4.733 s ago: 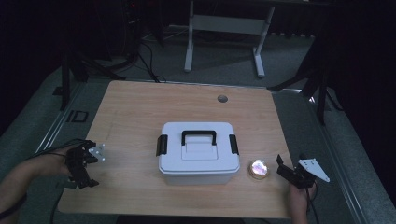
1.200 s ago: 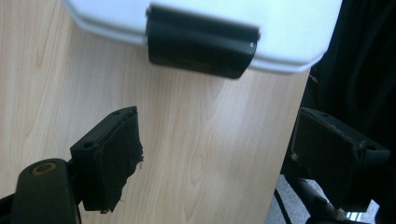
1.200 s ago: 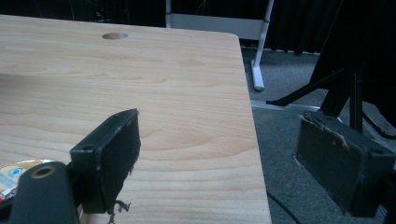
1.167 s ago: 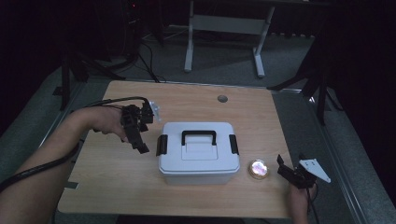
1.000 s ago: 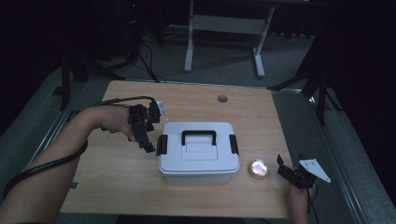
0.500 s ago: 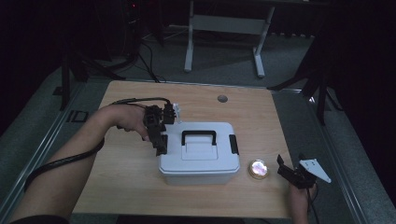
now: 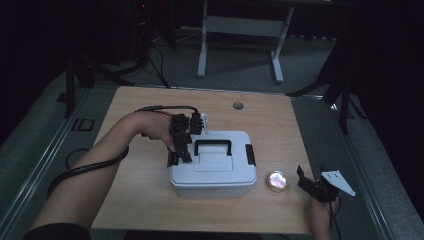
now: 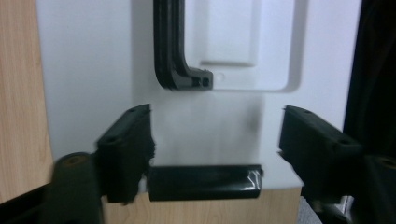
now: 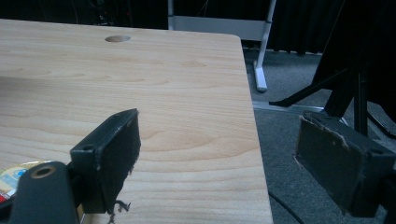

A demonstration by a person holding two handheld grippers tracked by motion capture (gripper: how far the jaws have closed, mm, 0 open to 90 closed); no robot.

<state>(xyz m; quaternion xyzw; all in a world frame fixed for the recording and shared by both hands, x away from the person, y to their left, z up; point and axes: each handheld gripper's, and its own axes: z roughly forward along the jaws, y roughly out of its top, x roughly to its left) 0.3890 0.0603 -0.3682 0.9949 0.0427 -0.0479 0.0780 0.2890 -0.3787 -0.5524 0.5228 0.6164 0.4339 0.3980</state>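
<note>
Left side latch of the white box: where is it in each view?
High view: black latch on the white box's left end, under the left claw.
Left gripper view: bottom centre, between the open jaws.
Right gripper view: not in it.
Shared landmark: black lid handle.

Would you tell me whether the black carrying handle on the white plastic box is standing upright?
No, the black carrying handle lies folded flat in the recess of the white plastic box lid, as the high view shows.

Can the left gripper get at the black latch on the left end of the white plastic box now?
Probably yes: the left gripper has been closing, its jaws straddle the black latch without touching it, and nothing lies between them on the white plastic box.
</note>
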